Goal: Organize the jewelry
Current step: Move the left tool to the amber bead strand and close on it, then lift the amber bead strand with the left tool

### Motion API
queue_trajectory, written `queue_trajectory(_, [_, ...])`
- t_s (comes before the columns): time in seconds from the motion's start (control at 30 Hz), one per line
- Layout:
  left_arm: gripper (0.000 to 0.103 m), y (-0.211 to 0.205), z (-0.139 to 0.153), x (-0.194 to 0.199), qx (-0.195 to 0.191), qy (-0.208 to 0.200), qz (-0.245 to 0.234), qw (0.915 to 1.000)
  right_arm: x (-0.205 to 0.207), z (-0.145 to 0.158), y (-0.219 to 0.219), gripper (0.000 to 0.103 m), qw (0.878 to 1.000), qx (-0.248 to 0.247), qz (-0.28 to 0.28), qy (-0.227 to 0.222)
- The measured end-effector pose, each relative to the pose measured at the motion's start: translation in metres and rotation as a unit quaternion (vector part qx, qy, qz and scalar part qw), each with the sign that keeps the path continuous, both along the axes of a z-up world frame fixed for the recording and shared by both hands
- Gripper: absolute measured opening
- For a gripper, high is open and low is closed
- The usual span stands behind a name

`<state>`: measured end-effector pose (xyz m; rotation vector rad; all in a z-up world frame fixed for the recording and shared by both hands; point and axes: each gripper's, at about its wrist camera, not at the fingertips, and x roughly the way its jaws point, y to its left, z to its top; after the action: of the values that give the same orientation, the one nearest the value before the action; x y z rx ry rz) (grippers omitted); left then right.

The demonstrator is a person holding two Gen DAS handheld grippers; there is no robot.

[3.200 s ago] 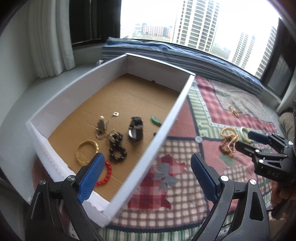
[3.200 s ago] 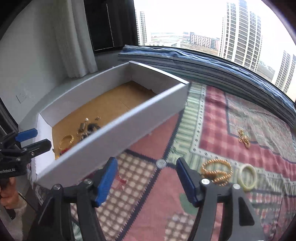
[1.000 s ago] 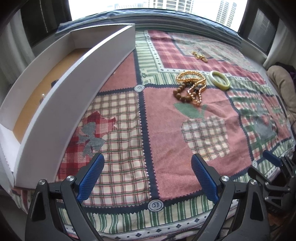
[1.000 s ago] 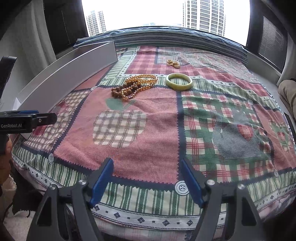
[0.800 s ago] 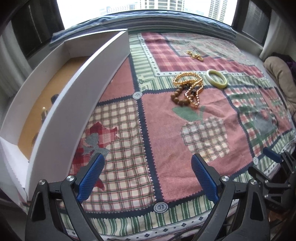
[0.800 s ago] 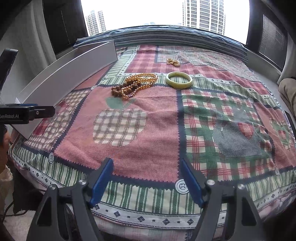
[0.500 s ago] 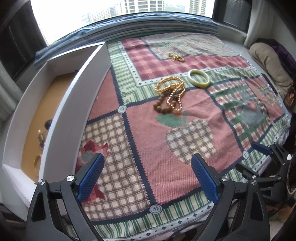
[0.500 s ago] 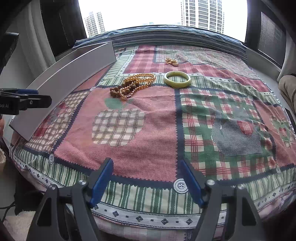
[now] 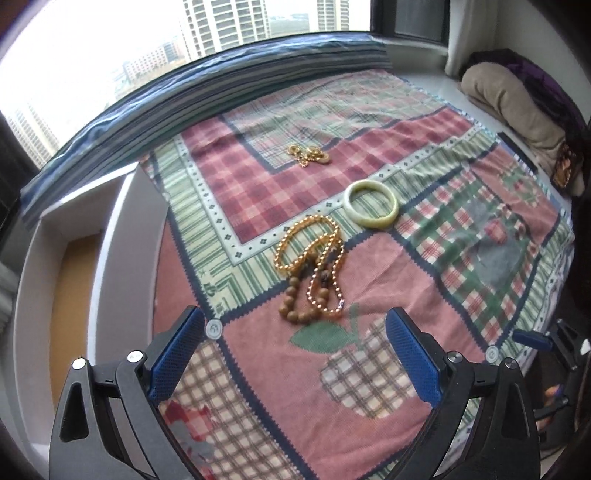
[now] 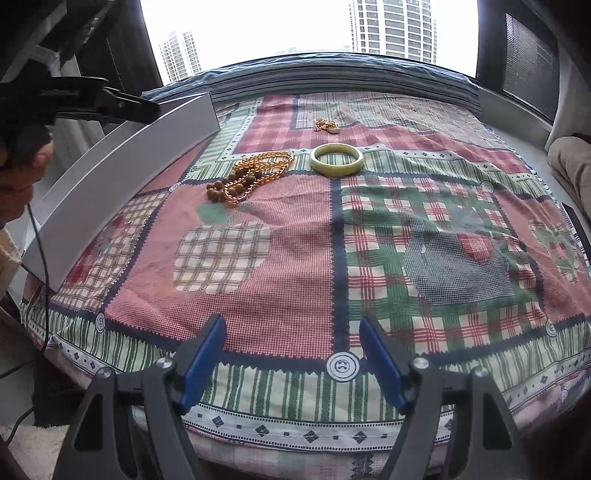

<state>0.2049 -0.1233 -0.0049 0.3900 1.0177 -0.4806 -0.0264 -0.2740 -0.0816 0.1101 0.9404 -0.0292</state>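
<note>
We see a wide window [image 10: 295,26] with pale daylight and high-rise towers [image 10: 391,26] outside | a dark frame [image 10: 517,55] at its right | a striped blue cushion [image 9: 207,96] along the sill | a patchwork plaid cloth [image 10: 369,240] over the surface | a beige bundle [image 9: 517,103] at far right

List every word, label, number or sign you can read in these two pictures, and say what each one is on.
No text can be read with certainty.
Round badges printed on the cloth hold small marks, too small to read.
The box, the beads, the bangle, the left gripper and the right gripper show no lettering.
</note>
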Motion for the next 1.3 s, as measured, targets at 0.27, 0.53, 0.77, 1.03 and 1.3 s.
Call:
queue_trajectory(0.27, [0.097, -0.056, -0.063, 0.044, 0.065, 0.011, -0.035, 0.9972, -0.005, 0.005, -0.004, 0.076, 1.000, 0.004, 0.000, -0.004])
queue_trajectory(0.53, [0.085, -0.078, -0.104, 0.071, 0.102, 0.039, -0.051, 0.9927, -0.002, 0.001, -0.010, 0.076, 1.000, 0.012, -0.006, 0.005])
queue_trajectory(0.77, [0.014, -0.067, -0.097, 0.090, 0.021, 0.102, -0.020, 0.9944, 0.000, -0.001, -0.017, 0.076, 1.000, 0.022, -0.015, 0.010])
queue_trajectory(1.03, [0.014, -0.013, -0.053, 0.085, -0.145, 0.119, 0.068, 0.9800, 0.000, -0.001, -0.020, 0.076, 0.999, 0.023, -0.022, 0.010])
queue_trajectory(1.3, [0.014, 0.030, 0.014, 0.065, -0.236, 0.095, 0.106, 0.9614, -0.002, 0.002, -0.018, 0.076, 0.999, 0.023, -0.024, 0.007])
